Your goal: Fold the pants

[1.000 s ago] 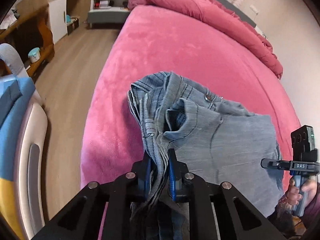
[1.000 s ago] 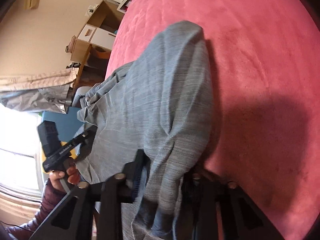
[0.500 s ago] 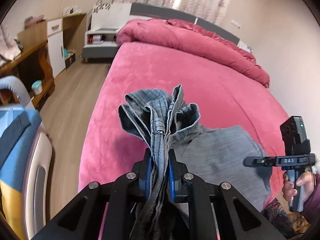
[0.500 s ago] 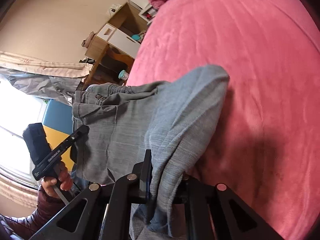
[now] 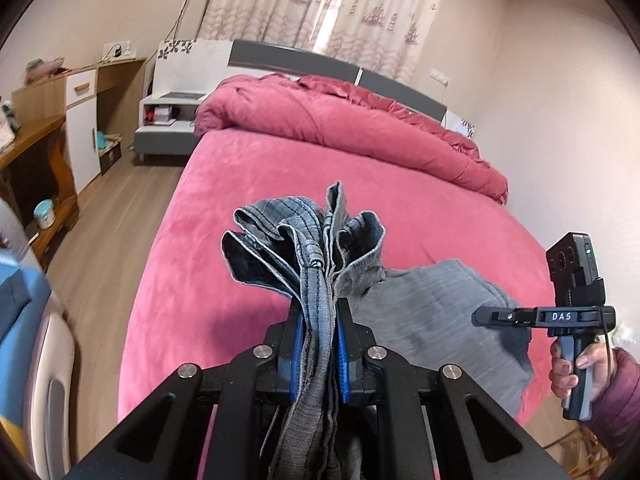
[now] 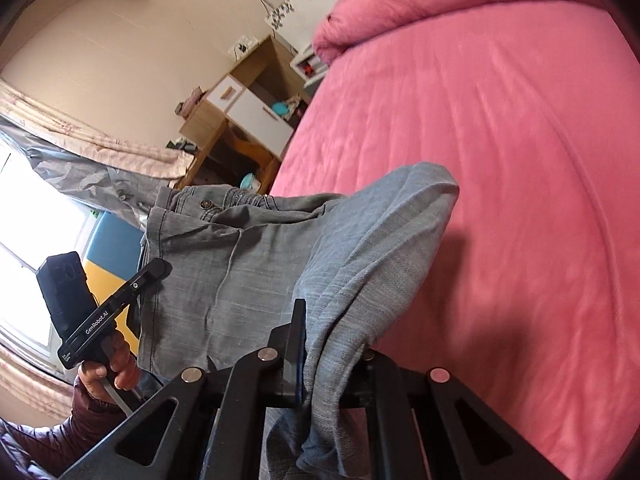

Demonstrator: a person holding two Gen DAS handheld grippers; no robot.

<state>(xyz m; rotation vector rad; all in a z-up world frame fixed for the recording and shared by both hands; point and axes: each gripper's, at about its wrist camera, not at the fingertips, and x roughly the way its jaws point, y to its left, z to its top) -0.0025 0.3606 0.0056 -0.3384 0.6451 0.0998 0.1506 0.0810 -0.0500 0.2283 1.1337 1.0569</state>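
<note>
Grey-blue denim pants (image 5: 316, 264), bunched, apparently lifted above the bed.

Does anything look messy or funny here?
Yes. The jeans are scrunched into a wad in the left gripper, not flat. The duvet is heaped at the head of the bed.

Both hand-held grippers, left (image 5: 319, 320) and right (image 6: 320, 344), are clamped, angled downward.

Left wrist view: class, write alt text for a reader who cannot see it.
The left tongs clamp a bunched waistband of grey jeans above a pink bed. To the right, a hand holds the right tongs, with more denim draped between.
</note>
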